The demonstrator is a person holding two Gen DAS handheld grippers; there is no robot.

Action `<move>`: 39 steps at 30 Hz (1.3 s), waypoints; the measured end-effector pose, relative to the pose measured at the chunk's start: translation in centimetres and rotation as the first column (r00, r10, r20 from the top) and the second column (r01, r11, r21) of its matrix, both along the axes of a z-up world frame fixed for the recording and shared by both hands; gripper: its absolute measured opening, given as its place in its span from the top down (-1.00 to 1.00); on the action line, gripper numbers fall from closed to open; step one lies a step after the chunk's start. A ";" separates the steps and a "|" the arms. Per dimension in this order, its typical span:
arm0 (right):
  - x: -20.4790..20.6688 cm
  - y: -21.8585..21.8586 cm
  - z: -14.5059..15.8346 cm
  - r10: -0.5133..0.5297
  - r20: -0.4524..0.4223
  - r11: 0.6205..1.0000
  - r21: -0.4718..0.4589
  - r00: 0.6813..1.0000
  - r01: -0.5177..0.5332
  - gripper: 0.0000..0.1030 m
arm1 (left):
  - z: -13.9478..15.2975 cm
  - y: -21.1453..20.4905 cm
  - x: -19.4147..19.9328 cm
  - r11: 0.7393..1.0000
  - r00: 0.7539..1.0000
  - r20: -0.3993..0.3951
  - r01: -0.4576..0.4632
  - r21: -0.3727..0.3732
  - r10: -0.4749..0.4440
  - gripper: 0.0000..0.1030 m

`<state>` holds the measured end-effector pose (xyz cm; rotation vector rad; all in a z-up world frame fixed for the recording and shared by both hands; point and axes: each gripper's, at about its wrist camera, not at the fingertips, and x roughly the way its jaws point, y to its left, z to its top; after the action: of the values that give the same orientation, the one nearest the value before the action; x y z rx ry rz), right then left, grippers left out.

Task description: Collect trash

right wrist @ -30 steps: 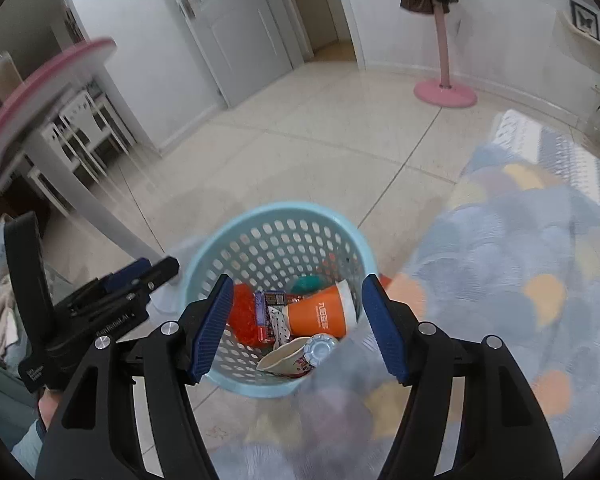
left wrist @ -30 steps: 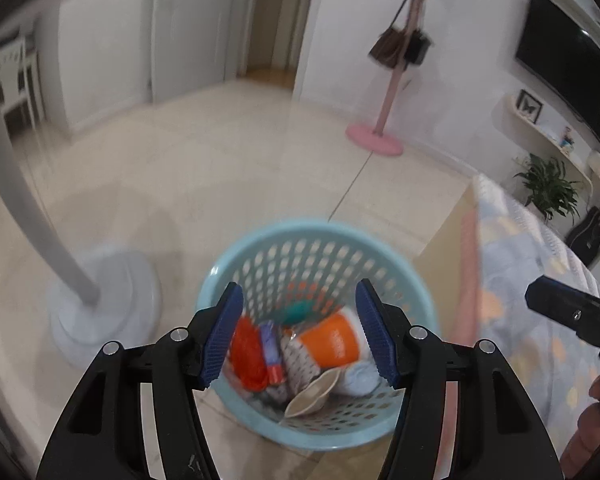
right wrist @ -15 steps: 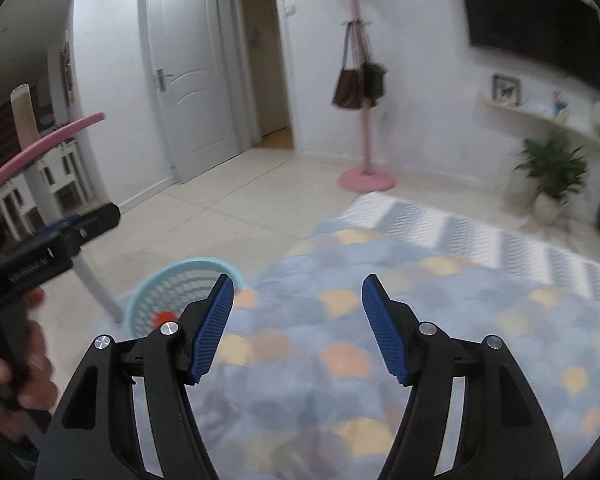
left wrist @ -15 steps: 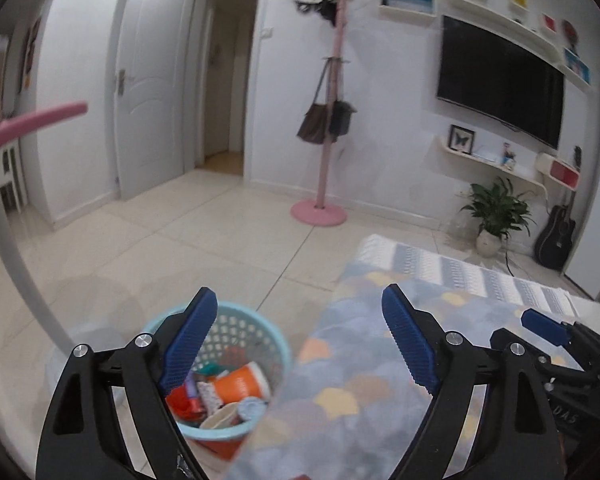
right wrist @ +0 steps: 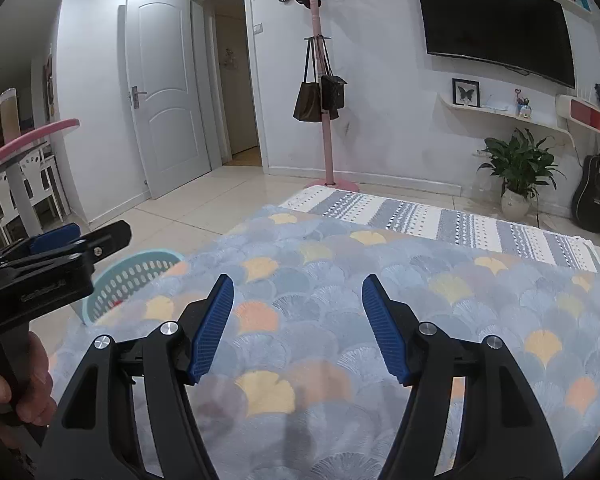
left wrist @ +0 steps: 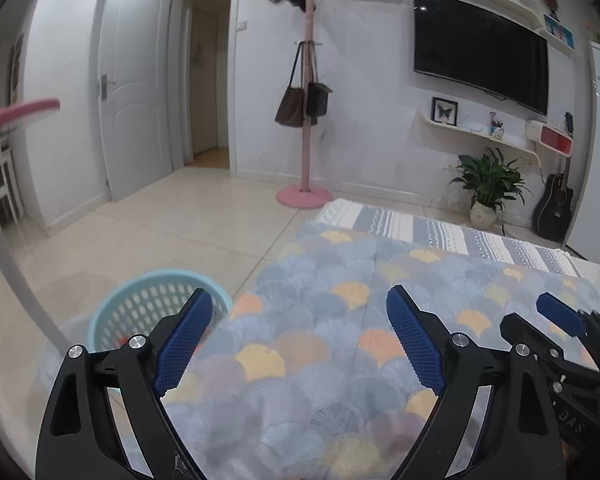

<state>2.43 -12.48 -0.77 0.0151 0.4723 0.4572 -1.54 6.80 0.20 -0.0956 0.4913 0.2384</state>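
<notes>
The light blue trash basket [left wrist: 140, 292] stands on the tiled floor at the lower left of the left wrist view, partly behind my left finger, with a bit of red trash [left wrist: 121, 345] showing inside. My left gripper [left wrist: 299, 296] hovers over the patterned rug [left wrist: 320, 340], its jaws opening with nothing between them. In the right wrist view the basket [right wrist: 140, 258] peeks out at the rug's left edge. My right gripper [right wrist: 298, 280] is open and empty above the rug. A hand [right wrist: 32, 384] holds the left gripper's handle there.
A striped mat [left wrist: 440, 232] lies beyond the rug. A pink coat stand [left wrist: 306, 120] with bags, a potted plant [left wrist: 488, 184] and a guitar [left wrist: 554, 204] line the far wall. A pink-edged table [left wrist: 20, 112] on a white pole stands left of the basket.
Both views swung from looking down into the basket to looking up and right across the rug. The basket slid to the lower left. The left jaws spread wider.
</notes>
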 end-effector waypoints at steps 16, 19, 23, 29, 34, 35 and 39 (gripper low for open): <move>-0.2 -1.2 -0.8 -0.084 0.028 0.996 0.008 0.996 0.084 -0.23 | -1.3 0.4 1.2 1.000 0.999 -0.047 -0.015 -0.024 0.014 -0.69; -0.4 -1.1 -0.7 -0.079 0.041 0.997 0.001 0.996 0.079 -0.23 | -1.2 0.4 1.0 1.000 0.999 -0.040 -0.020 -0.013 0.019 -0.69; -1.0 -0.7 -0.5 -0.075 0.065 0.997 -0.009 0.995 0.076 -0.23 | -1.1 0.3 0.8 1.000 0.999 -0.040 -0.007 -0.004 0.007 -0.69; -1.0 -1.2 -0.4 -0.078 0.063 0.997 0.010 0.995 0.078 -0.23 | -1.0 0.4 1.0 1.000 0.999 -0.039 -0.010 -0.007 0.010 -0.69; -1.0 -1.6 -0.2 -0.080 0.058 0.996 0.030 0.995 0.079 -0.23 | -0.9 0.2 0.8 1.000 0.999 -0.033 -0.011 -0.007 0.011 -0.69; -1.0 -1.7 -0.1 -0.080 0.057 0.996 0.036 0.995 0.078 -0.23 | -0.9 0.1 0.8 1.000 0.999 -0.032 -0.010 -0.005 0.010 -0.69; -1.0 -1.9 0.0 -0.083 0.063 0.996 0.039 0.995 0.080 -0.23 | -0.9 0.0 0.7 1.000 1.000 -0.029 -0.009 -0.001 0.009 -0.72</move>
<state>1.39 -14.35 -0.80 0.0540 0.3979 0.3848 -0.80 6.82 -0.69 -0.0951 0.5202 0.2487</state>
